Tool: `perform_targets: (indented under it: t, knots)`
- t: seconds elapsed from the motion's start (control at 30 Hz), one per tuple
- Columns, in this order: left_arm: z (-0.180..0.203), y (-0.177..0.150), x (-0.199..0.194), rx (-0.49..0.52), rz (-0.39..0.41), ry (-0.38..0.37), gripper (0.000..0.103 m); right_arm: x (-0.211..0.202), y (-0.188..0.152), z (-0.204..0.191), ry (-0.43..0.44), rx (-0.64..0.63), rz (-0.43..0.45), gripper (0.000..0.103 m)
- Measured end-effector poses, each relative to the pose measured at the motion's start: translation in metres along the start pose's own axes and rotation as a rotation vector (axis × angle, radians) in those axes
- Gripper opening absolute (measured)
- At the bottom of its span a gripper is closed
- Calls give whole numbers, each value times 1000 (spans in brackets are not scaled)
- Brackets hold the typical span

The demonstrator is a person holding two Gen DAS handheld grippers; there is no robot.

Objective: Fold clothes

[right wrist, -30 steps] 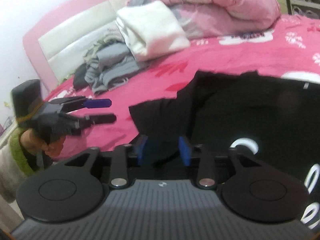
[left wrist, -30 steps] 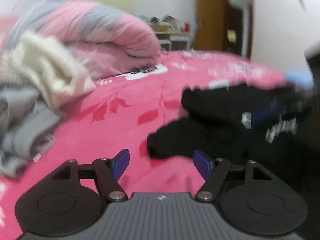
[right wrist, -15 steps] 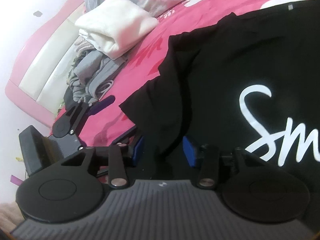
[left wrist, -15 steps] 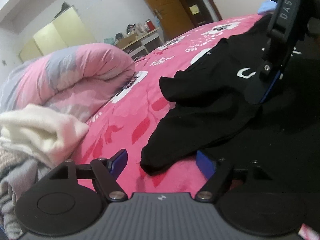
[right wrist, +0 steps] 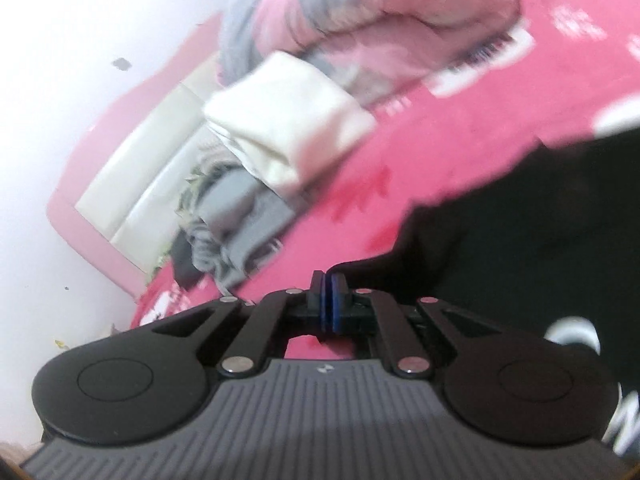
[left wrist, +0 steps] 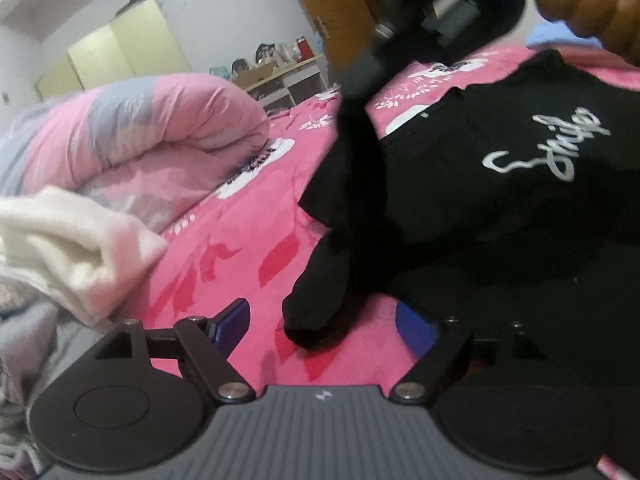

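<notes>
Black shirt (left wrist: pixel 500 208), right of frame on pink bed (left wrist: pixel 248 240): white script, unreadable. Left gripper (left wrist: pixel 322 322) fingers wide, opening, sleeve end between, untouched. Right gripper (right wrist: pixel 330 300) fingers closed; hold unclear.

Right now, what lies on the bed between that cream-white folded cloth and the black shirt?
Only bare pink bedsheet with red leaf prints, as the left wrist view shows. The white cloth sits left, the black shirt right, and nothing rests between them.
</notes>
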State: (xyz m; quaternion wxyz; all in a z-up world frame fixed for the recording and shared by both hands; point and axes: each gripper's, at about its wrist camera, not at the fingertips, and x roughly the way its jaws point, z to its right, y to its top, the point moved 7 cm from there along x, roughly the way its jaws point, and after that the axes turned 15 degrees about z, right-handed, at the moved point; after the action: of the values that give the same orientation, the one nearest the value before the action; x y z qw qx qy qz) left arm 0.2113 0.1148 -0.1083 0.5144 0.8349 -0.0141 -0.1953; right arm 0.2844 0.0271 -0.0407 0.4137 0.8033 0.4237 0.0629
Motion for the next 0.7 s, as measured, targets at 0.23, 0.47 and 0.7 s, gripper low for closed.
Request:
perform_targets:
  t: [0.23, 0.47, 0.7]
  knots:
    - [-29, 0, 8, -231, -7, -2, 70, 40, 39, -24, 50, -51, 1, 2]
    - [-61, -5, 5, -485, 43, -24, 45, 60, 50, -36, 60, -95, -19, 2]
    - [-86, -17, -1, -900, 68, -105, 7, 67, 56, -36, 26, -133, 3, 2]
